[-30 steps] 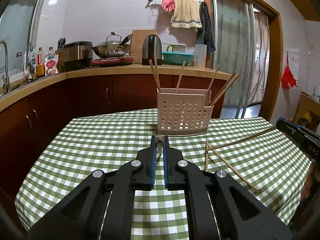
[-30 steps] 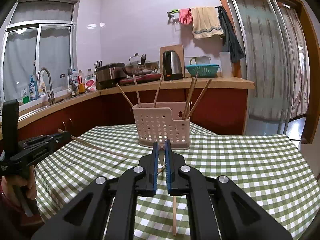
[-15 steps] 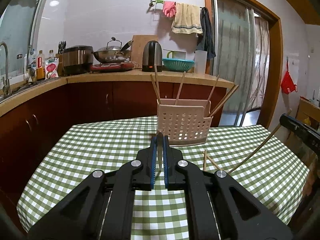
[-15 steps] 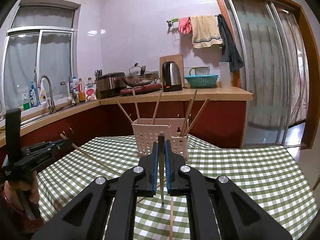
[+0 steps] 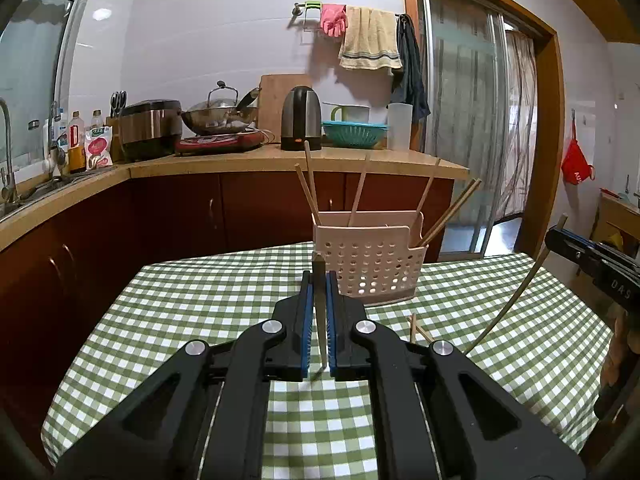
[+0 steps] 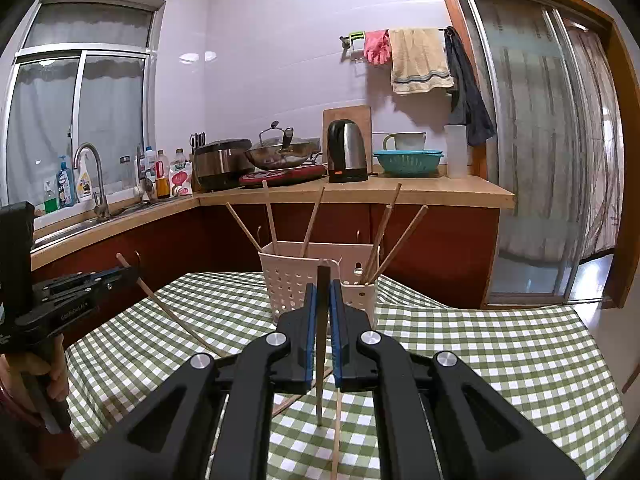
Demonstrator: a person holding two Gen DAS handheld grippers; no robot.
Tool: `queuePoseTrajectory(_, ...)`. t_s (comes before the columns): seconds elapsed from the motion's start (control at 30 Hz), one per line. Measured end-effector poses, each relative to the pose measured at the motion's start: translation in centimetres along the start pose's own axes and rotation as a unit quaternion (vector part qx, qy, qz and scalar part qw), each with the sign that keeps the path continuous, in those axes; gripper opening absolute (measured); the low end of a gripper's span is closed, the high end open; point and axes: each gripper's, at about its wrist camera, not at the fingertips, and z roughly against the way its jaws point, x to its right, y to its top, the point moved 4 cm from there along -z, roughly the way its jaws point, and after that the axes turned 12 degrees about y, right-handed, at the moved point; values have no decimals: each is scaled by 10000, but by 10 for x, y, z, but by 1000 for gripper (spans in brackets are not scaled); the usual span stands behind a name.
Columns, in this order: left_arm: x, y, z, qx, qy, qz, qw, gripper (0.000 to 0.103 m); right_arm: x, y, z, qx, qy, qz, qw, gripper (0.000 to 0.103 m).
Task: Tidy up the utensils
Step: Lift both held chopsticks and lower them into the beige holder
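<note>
Chopsticks (image 6: 320,344) (one per tongs (image 6: 321,292)), six in basket (image 6: 288,284), two lying loose.

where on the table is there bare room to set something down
The checked tablecloth lies bare left of the utensil basket, out to the cabinets. Its right side looks bare too. Crowded: loose chopsticks lie just in front of the basket.

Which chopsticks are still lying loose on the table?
Two by the right gripper: one chopstick running toward the camera, another chopstick angled beneath the jaws. Others are gripped or in the basket.
</note>
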Motion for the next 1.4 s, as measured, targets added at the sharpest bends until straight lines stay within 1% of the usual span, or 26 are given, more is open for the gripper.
queuePoseTrajectory(0.47,3,16,-21,39,-16,-47,10000,7,3,11,-20,-137,100,82,9998,7)
queuePoseTrajectory(0.73,1,20,-27,7,-51,8,10000,7,1,13,-21,-141,126,44,9998,7)
queuePoseTrajectory(0.93,0,26,-25,33,-140,96,9999,7,2,19,-21,-84,184,-2,9998,7)
queuePoseTrajectory(1.13,2,47,-19,167,-385,224,9989,7,3,37,-16,134,265,58,9995,7)
queuePoseTrajectory(1.27,6,71,-17,378,-591,283,9971,7,5,56,-15,341,319,155,9988,7)
queuePoseTrajectory(1.4,13,97,-17,629,-701,272,9952,7,7,79,-15,602,331,289,9972,7)
